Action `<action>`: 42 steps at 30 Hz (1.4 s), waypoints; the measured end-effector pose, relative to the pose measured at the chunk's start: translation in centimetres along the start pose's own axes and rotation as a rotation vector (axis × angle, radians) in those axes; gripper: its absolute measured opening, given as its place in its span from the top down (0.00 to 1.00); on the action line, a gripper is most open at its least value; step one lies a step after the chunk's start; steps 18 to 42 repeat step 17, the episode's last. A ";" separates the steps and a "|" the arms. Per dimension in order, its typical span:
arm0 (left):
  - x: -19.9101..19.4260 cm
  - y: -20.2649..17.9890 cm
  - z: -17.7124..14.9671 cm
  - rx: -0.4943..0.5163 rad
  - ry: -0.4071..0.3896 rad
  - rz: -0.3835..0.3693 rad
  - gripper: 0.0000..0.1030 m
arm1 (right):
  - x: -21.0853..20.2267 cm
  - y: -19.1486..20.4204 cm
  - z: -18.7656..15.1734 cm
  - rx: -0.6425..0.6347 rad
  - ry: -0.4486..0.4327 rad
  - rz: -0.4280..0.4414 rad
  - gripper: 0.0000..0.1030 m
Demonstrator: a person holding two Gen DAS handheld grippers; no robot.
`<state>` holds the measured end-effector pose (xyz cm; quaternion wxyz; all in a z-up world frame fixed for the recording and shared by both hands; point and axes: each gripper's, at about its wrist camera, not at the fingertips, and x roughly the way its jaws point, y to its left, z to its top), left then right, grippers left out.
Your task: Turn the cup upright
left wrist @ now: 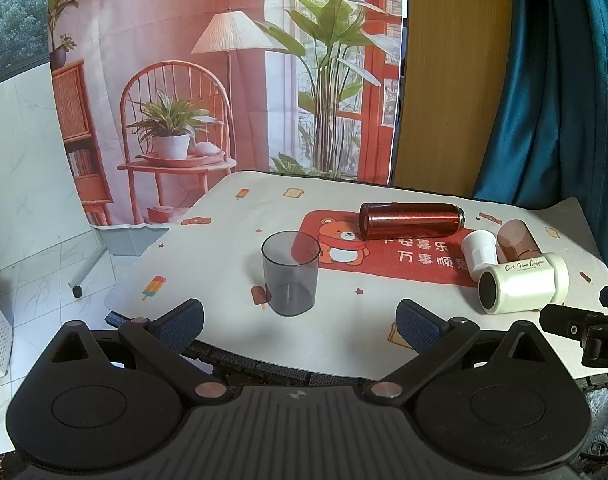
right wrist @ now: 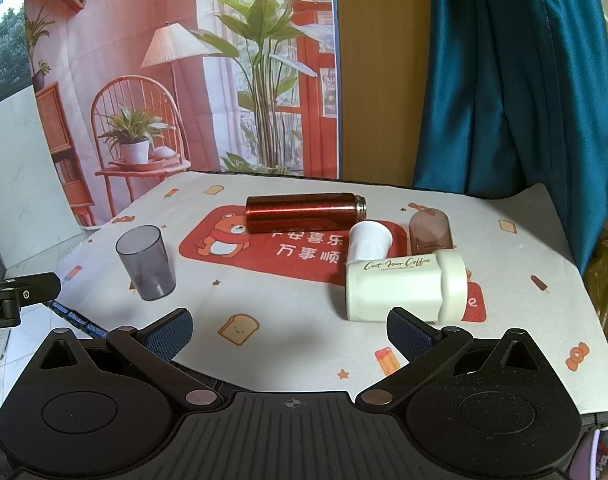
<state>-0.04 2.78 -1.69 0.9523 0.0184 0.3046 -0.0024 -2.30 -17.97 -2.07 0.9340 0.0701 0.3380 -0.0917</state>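
A smoky grey clear cup (left wrist: 290, 273) stands upright on the table mat, also in the right wrist view (right wrist: 145, 262). My left gripper (left wrist: 299, 326) is open and empty, just short of the grey cup. A cream coffee cup (right wrist: 406, 289) lies on its side, also in the left wrist view (left wrist: 522, 283). My right gripper (right wrist: 289, 330) is open and empty, with its right finger (right wrist: 412, 334) close in front of the cream cup. A red metal bottle (right wrist: 306, 213), a small white cup (right wrist: 368, 241) and a brown clear cup (right wrist: 430, 230) also lie on their sides.
The white mat (right wrist: 287, 312) with a red bear panel covers the table. A printed backdrop (right wrist: 183, 68), a wooden panel and a teal curtain (right wrist: 504, 80) stand behind it. The right gripper's body shows at the right edge of the left wrist view (left wrist: 584, 328).
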 end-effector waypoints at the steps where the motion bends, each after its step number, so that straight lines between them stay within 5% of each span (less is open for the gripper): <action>1: 0.0 0.0 0.0 0.000 0.000 0.000 0.00 | 0.0 0.0 0.0 0.000 0.000 0.000 0.00; 42: -0.1 -0.2 -0.3 0.003 -0.008 -0.008 0.00 | 0.1 0.0 0.0 0.001 0.003 -0.001 0.00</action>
